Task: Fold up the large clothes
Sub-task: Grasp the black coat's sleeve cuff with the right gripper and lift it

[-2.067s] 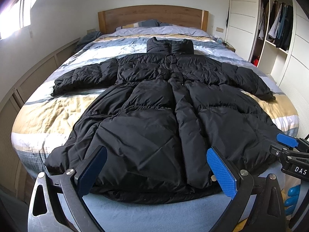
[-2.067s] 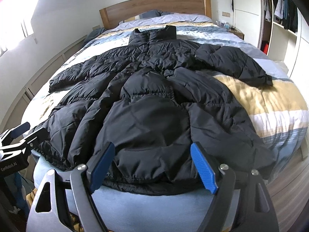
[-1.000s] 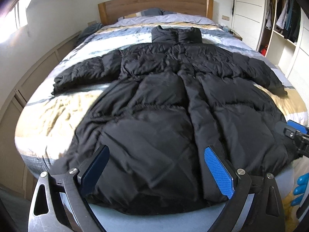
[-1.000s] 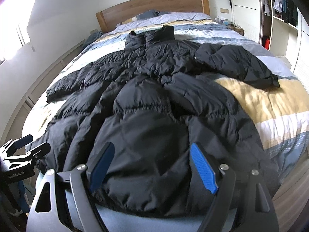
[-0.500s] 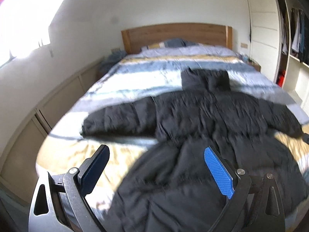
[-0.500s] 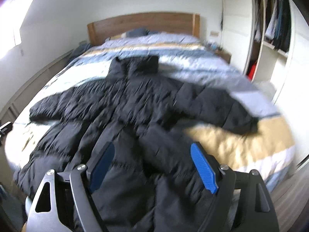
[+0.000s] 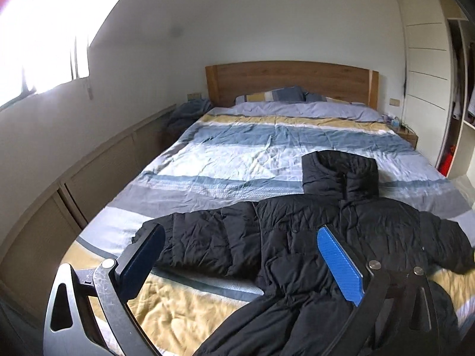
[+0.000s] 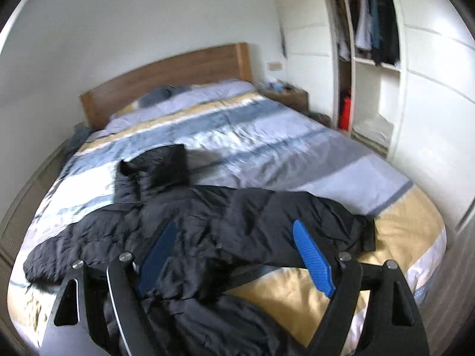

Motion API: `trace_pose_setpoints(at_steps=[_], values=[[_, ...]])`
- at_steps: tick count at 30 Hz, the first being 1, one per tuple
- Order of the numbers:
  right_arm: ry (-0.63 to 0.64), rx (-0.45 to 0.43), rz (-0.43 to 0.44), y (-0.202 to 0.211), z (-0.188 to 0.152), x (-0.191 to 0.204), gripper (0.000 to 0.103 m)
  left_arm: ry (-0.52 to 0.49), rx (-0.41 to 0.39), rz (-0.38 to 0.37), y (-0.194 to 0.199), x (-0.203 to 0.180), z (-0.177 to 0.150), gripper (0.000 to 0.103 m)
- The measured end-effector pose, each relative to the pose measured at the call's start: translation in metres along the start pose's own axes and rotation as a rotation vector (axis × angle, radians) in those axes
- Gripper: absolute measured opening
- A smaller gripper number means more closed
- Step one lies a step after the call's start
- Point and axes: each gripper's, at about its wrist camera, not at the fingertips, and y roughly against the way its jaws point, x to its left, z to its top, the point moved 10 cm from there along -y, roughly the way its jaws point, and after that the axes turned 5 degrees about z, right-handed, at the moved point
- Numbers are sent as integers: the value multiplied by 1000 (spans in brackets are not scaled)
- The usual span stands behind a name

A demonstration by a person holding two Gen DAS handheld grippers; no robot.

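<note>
A large black puffer coat [image 7: 299, 231] lies spread flat on the striped bed, collar toward the headboard and both sleeves out to the sides. It also shows in the right wrist view [image 8: 207, 222]. My left gripper [image 7: 240, 264] is open and empty, held above the coat's left sleeve [image 7: 193, 237]. My right gripper [image 8: 237, 258] is open and empty, held above the coat's chest and right sleeve [image 8: 311, 222]. The coat's hem is below both views.
The bed [image 7: 267, 148] has a wooden headboard [image 7: 291, 80] and pillows [image 7: 276, 95]. A low cabinet ledge [image 7: 98, 160] runs along the left wall. An open wardrobe [image 8: 371, 59] and a nightstand [image 8: 288, 95] stand on the right.
Both grippers have risen and moved forward from the coat's hem toward its upper body and sleeves. Both stayed open and empty. The coat has not moved.
</note>
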Motion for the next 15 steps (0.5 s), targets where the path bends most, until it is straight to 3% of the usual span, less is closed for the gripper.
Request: trace_pose_setpoints(at_steps=[9,15], values=[[-235,141,-94,-81,-58,-109,81,80,166,-25,-73,-9,-33,101],[-421,204,-102,-118,-114,-172,81,76,235,22,-109,-8,-57,101]])
